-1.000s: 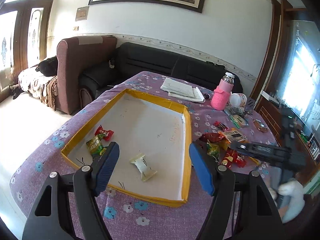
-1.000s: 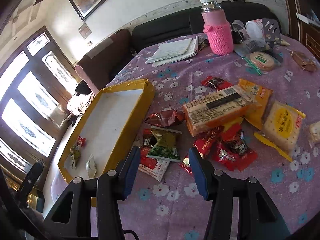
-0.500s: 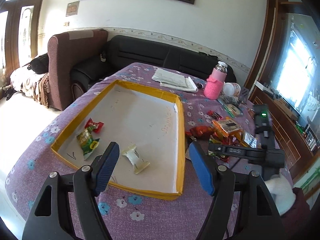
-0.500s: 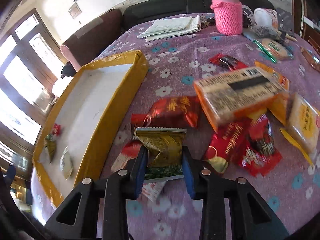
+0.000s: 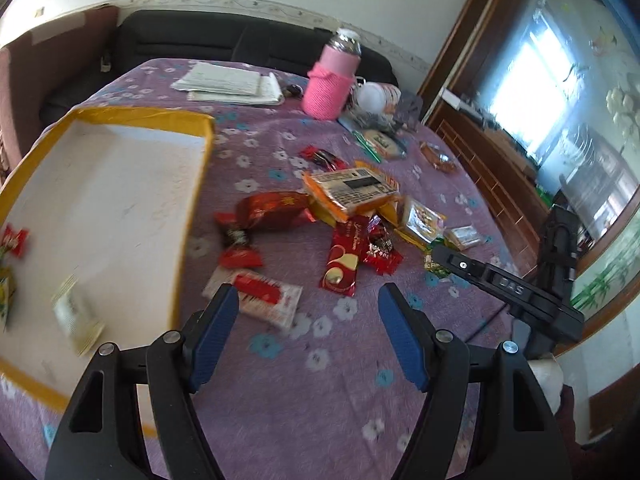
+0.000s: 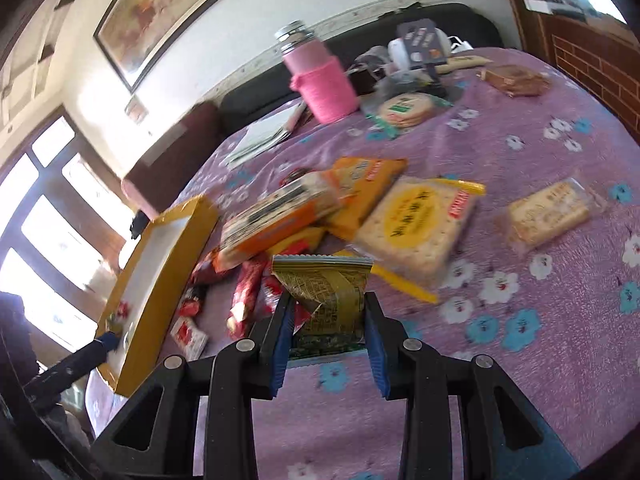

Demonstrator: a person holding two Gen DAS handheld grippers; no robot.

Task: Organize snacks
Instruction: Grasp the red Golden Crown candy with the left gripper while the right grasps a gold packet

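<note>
we see the gold-green snack packet (image 6: 325, 296) pinched between the blue pads of our right gripper (image 6: 326, 332), raised over the purple flowered tablecloth (image 6: 540, 320), near the heap of snacks (image 6: 304, 216). the yellow tray (image 6: 160, 280) lies to the left of the heap, with a few small packets inside. our left gripper (image 5: 308, 340) holds its fingers wide with nothing between them, over the cloth beside the tray (image 5: 192, 216). a pink bottle (image 5: 330, 80) stands at the far side.

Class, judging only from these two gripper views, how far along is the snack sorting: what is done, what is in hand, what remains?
Done: a few small snacks lie in the yellow tray, including a red packet. In hand: the right gripper is shut on a gold-green packet; the left gripper is open and holds nothing. Left: most snacks, such as the orange pack, sit on the tablecloth.
</note>
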